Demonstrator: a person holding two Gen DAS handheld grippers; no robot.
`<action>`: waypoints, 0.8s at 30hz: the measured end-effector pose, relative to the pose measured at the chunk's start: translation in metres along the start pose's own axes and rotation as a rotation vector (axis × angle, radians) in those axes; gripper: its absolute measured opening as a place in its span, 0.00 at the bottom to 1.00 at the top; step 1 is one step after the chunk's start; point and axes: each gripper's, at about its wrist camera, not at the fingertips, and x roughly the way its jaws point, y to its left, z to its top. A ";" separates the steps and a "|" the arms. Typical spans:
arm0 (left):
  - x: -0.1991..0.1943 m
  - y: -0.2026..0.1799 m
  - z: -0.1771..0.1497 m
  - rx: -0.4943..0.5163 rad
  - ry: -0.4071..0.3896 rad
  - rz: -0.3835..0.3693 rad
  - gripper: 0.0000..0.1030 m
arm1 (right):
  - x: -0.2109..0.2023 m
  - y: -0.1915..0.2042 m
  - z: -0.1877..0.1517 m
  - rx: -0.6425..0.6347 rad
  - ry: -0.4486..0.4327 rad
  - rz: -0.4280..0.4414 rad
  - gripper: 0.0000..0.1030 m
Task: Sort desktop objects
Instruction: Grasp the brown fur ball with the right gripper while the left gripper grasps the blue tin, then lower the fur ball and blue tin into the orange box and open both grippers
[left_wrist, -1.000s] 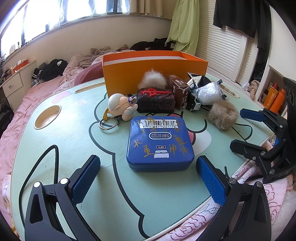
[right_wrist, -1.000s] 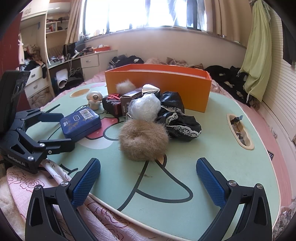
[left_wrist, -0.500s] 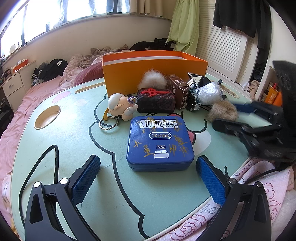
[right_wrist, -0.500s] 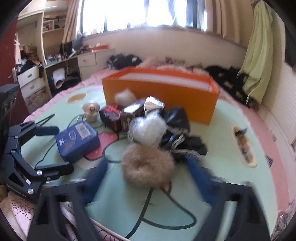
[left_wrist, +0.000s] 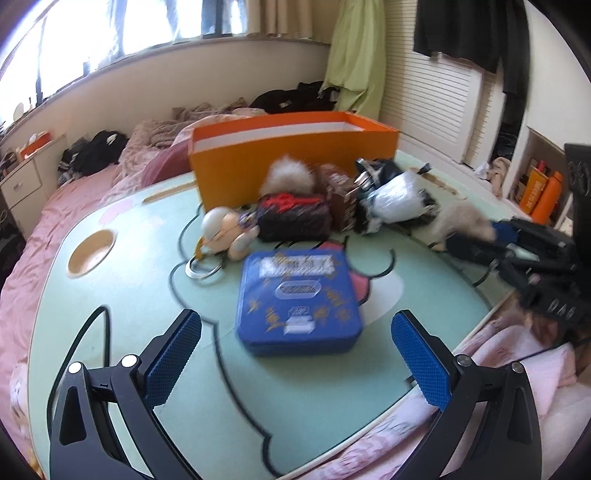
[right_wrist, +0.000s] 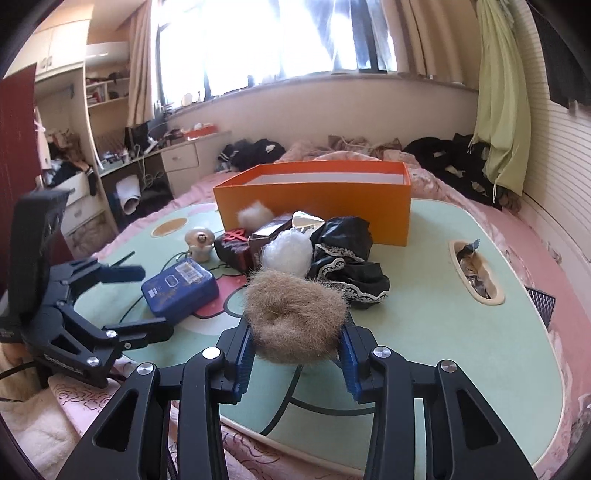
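The right gripper (right_wrist: 295, 350) was seen with its jaws drawn in against the two sides of a tan, ring-shaped fluffy scrunchie (right_wrist: 295, 319); the blue pads (right_wrist: 242, 360) were pressed into the fur, so the scrunchie was pinched between them. The jaws had just been closing onto it. Whether the scrunchie was raised clear of the pale green cartoon-printed desk (right_wrist: 443, 332) or resting on it could not be told.

Just behind the scrunchie a ball of crumpled clear plastic (right_wrist: 286, 253) and a black lace-trimmed cloth (right_wrist: 347, 258) were seen, with a dark brown carton (right_wrist: 267, 232) between them and an open orange cardboard box (right_wrist: 314, 199) further back. A blue square tin with gold scribbles (right_wrist: 181, 291) lay to the left.

In the left wrist view, the left gripper (left_wrist: 295, 354) was held with its jaws spread wide and nothing pinched. The blue tin (left_wrist: 297, 302) lay on the desk (left_wrist: 129, 288) just ahead of and between the two pads, untouched. Behind it a bald figurine keychain (left_wrist: 225, 230) and a dark pouch with a red emblem (left_wrist: 293, 216) were found.
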 end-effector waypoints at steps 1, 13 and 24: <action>0.001 -0.002 0.003 0.004 0.005 -0.005 0.97 | 0.000 0.001 0.000 -0.004 0.001 0.000 0.38; -0.015 0.007 0.022 -0.117 -0.010 -0.040 0.64 | -0.008 -0.013 0.013 0.024 -0.021 0.001 0.38; 0.022 0.010 0.146 -0.106 -0.095 0.037 0.64 | 0.078 -0.052 0.140 0.099 0.112 -0.052 0.39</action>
